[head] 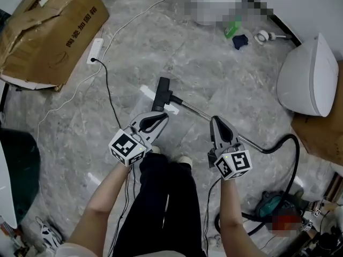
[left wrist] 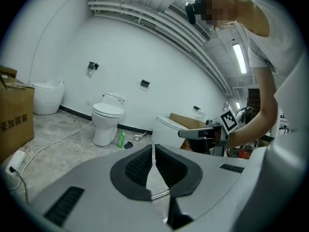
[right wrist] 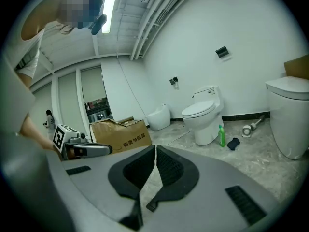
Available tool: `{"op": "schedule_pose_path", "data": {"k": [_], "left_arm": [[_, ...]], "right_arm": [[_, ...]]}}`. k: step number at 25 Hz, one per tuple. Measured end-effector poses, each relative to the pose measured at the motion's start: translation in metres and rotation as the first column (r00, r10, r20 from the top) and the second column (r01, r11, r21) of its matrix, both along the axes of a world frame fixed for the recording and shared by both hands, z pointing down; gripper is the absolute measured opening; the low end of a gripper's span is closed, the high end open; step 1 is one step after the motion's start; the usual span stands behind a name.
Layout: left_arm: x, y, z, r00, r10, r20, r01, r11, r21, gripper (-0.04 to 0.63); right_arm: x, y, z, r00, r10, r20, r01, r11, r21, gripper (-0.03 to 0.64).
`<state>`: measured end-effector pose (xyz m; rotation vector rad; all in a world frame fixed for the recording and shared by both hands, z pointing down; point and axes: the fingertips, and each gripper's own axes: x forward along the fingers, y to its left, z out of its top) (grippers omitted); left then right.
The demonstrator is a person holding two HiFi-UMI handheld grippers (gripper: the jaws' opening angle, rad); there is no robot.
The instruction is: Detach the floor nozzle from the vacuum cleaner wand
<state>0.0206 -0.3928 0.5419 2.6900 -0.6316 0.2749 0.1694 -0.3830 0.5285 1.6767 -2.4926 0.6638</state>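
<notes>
Grey stone floor, toilet far right, cardboard box far left. Black nozzle lies flat on the floor just beyond the person's feet, joined to the metal wand, which runs right and nearer into a black hose. At the near side of the nozzle hangs the left hand-held gripper, jaws closed, nothing between them. Over the wand, the right hand-held gripper, jaws likewise closed and empty; contact with the wand not discernible.
</notes>
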Motion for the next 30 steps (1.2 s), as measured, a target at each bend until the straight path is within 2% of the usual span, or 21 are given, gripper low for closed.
{"op": "schedule_pose_path", "data": {"k": [5, 14, 20, 25, 30], "left_arm": [[0.007, -0.012, 0.057, 1.0, 0.003, -0.012, -0.003, 1.0, 0.015, 0.011], [0.016, -0.026, 0.166, 0.997, 0.071, 0.006, -0.071, 0.997, 0.042, 0.011], [0.02, -0.042, 0.231, 0.996, 0.086, 0.0, -0.086, 0.994, 0.065, 0.011], [0.034, -0.042, 0.282, 0.979, 0.199, 0.045, -0.203, 0.973, 0.114, 0.012], [0.04, -0.042, 0.326, 0.948, 0.303, 0.099, -0.312, 0.944, 0.103, 0.014]], "right_arm": [[0.002, -0.012, 0.049, 1.0, -0.001, -0.016, 0.002, 1.0, 0.029, 0.017], [-0.002, -0.025, 0.157, 0.999, -0.05, -0.008, 0.051, 0.997, 0.052, 0.017], [-0.015, -0.034, 0.226, 0.987, -0.161, 0.001, 0.161, 0.986, 0.042, 0.017], [-0.02, -0.04, 0.276, 0.968, -0.249, -0.012, 0.249, 0.967, 0.056, 0.017], [-0.023, -0.045, 0.318, 0.95, -0.301, -0.081, 0.305, 0.951, 0.052, 0.018]]}}
